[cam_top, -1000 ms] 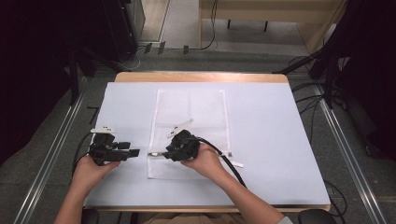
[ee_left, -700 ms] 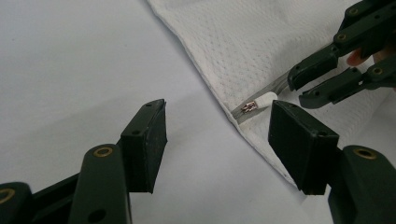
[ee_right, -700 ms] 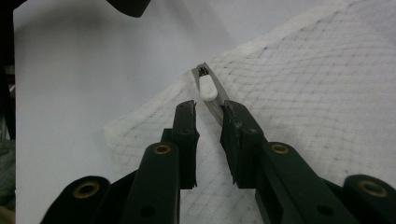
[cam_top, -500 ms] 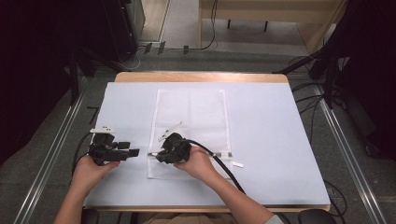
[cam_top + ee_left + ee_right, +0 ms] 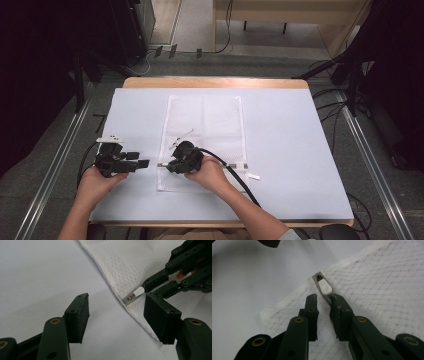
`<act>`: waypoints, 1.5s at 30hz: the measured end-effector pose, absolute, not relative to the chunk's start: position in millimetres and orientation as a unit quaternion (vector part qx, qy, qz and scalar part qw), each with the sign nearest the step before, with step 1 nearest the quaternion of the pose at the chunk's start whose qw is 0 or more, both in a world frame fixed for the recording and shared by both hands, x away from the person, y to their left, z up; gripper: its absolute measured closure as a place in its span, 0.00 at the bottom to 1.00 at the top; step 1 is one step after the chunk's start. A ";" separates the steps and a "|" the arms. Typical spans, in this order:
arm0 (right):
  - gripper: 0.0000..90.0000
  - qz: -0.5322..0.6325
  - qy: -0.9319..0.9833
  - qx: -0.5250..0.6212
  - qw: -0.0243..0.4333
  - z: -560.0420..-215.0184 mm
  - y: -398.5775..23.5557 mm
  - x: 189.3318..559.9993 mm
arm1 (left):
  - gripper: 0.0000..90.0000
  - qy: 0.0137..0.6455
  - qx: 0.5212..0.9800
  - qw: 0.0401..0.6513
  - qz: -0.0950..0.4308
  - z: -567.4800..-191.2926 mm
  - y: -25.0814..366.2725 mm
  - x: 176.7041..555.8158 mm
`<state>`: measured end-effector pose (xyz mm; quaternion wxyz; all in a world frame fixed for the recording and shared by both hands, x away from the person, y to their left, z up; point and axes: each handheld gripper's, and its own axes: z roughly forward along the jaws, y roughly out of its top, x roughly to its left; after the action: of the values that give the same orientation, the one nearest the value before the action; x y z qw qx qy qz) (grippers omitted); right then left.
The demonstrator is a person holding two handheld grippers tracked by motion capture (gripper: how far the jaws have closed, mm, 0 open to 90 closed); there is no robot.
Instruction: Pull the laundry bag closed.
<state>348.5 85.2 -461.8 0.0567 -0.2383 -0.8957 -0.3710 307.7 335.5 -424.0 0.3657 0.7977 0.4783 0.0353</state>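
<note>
A white mesh bag lies flat in the middle of the table. Its zipper runs across the near end, and the white zipper pull sits at the bag's left edge. My right gripper points left over that edge, narrowly open, its tips just short of the pull, which is also visible in the left gripper view. One right fingertip touches the pull's end. My left gripper rests open on the bare cover a little left of the bag, aimed at the pull. From above, the left gripper and right gripper nearly face each other.
A pale cover spreads over the wooden table. A small white tag lies right of the bag's near end. The right gripper's cable trails back over the bag's lower right. Dark stands and floor cables surround the table.
My right gripper has slid left along the bag's near end to the zipper pull at the left edge. The left gripper has stayed put.
</note>
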 end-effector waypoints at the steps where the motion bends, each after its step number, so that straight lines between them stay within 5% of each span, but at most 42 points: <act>1: 0.85 -0.367 -0.897 -0.239 0.055 -461.0 84.6 347.9 | 0.42 0.479 0.797 0.366 0.035 -424.0 335.5 307.8; 45: 0.97 -0.388 -0.894 -0.222 0.034 -433.1 99.8 353.0 | 0.45 0.445 0.820 0.360 -0.005 -433.4 312.0 310.8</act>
<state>353.0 99.8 -433.1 0.0344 -0.2225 -0.8938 -0.3879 310.8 312.0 -433.4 0.3598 0.8202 0.4447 -0.0046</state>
